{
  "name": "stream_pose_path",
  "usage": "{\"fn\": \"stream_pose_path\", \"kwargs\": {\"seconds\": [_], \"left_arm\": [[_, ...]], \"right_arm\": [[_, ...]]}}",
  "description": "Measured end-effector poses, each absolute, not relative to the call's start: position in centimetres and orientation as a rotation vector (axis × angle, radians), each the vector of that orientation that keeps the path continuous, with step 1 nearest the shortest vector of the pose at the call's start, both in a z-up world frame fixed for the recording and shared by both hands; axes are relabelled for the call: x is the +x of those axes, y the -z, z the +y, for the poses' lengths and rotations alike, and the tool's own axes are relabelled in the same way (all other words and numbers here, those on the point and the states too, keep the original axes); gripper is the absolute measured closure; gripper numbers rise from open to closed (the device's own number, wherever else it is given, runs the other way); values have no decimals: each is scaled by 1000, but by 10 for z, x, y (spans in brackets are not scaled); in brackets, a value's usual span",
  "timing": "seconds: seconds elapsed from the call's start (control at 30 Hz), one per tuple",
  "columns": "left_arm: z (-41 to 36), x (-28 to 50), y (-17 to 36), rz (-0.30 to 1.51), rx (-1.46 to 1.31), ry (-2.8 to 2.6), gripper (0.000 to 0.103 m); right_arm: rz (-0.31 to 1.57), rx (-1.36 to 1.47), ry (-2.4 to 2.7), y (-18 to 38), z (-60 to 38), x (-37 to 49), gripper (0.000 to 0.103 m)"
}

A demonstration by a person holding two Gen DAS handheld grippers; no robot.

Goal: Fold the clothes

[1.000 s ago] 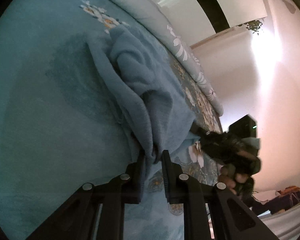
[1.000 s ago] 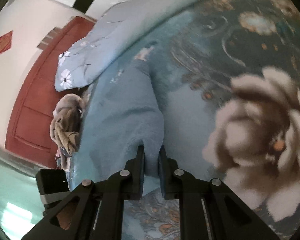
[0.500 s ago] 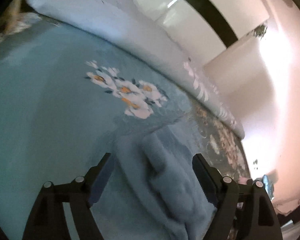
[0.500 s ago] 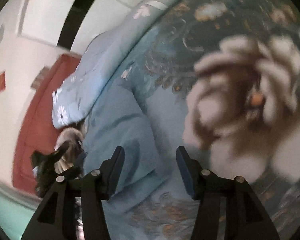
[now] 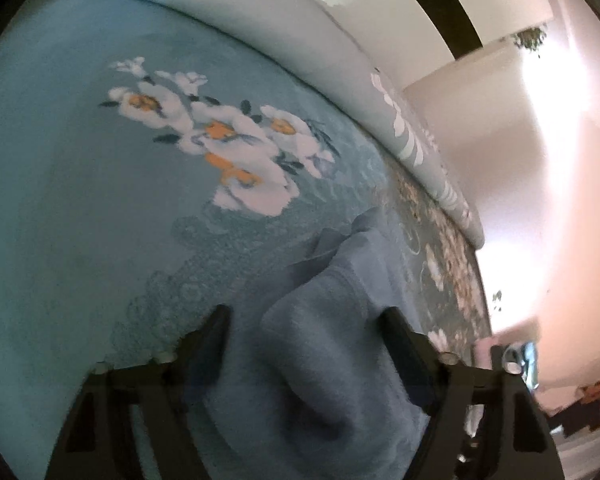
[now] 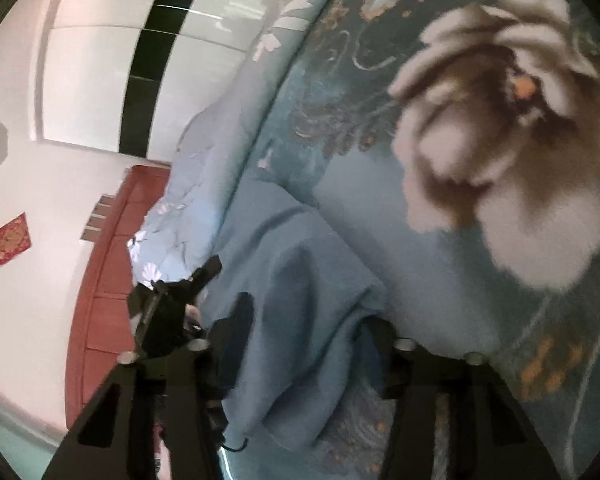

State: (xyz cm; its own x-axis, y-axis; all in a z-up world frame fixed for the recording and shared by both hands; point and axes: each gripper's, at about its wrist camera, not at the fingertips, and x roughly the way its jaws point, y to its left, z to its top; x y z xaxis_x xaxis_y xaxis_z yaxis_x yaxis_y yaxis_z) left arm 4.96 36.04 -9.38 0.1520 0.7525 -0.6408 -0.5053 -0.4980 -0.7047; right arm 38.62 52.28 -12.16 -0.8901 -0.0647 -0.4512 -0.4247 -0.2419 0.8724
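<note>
On the floral bed [image 5: 80, 220], both claws straddled the blue garment [image 5: 332, 360] at 6 o'clock: left claw [image 5: 304, 344] and right claw [image 6: 308, 332] part-open, closing, gripping nothing.

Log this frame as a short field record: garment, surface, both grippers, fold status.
garment: blue knit garment, bunched in loose folds
surface: floral bedspread, pale quilt along the far edge
left gripper: jaws apart and just been closing, fabric between them, pads not pressing
right gripper: jaws apart and just been closing, astride a fold of the garment
fold status: not yet a neat fold
</note>
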Motion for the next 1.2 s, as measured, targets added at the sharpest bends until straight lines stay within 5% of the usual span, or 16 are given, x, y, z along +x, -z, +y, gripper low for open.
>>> {"fn": "stream_pose_path", "kwargs": {"seconds": [0.1, 0.2, 0.57, 0.87, 1.2], "left_arm": [[360, 56, 97, -290, -1446, -1557, 74], [351, 65, 91, -342, -1438, -1553, 80], [253, 95, 48, -572, -1285, -1607, 81], [122, 122, 20, -673, -1199, -1814, 81], [182, 145, 52, -599, -1273, -1704, 80]], "right_arm": [[1802, -610, -2234, 123, 532, 386, 83], [1772, -629, -2280, 108, 539, 388, 87], [1579, -791, -2659, 33, 527, 372, 87], [1524, -1127, -2892, 25, 475, 295, 87], [1394, -1277, -2805, 37, 519, 291, 87]]}}
